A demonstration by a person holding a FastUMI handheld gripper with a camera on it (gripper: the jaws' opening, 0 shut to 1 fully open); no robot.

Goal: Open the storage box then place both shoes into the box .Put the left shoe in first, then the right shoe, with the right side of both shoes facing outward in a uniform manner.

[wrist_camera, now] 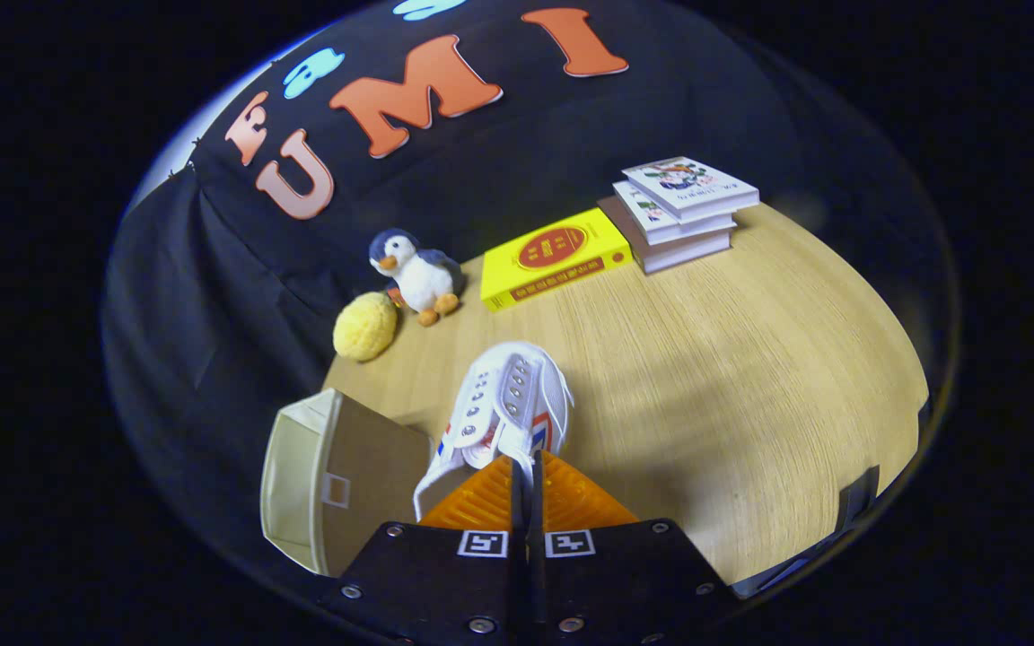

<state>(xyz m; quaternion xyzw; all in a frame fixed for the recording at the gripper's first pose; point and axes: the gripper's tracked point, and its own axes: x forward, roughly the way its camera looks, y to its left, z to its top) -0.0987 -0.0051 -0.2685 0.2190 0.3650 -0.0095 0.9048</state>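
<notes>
Gripper point(524, 471) pinching shoe point(510, 404) by heel collar, fingers nearly together, toe at 12. Box point(337, 475) open at 9, just beside. Swing shoe left, lower level, right side outward. Penguin point(416, 274), books point(679, 211) far across bench point(732, 377).

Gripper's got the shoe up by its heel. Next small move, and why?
Probably swing it left over the storage box and lower. The gripper looks shut on the white shoe, its fingers nearly touching around the heel end, toe pointing away over the table. The box sits just beside the shoe with its opening in view. Which shoe this is, I can't tell.
</notes>
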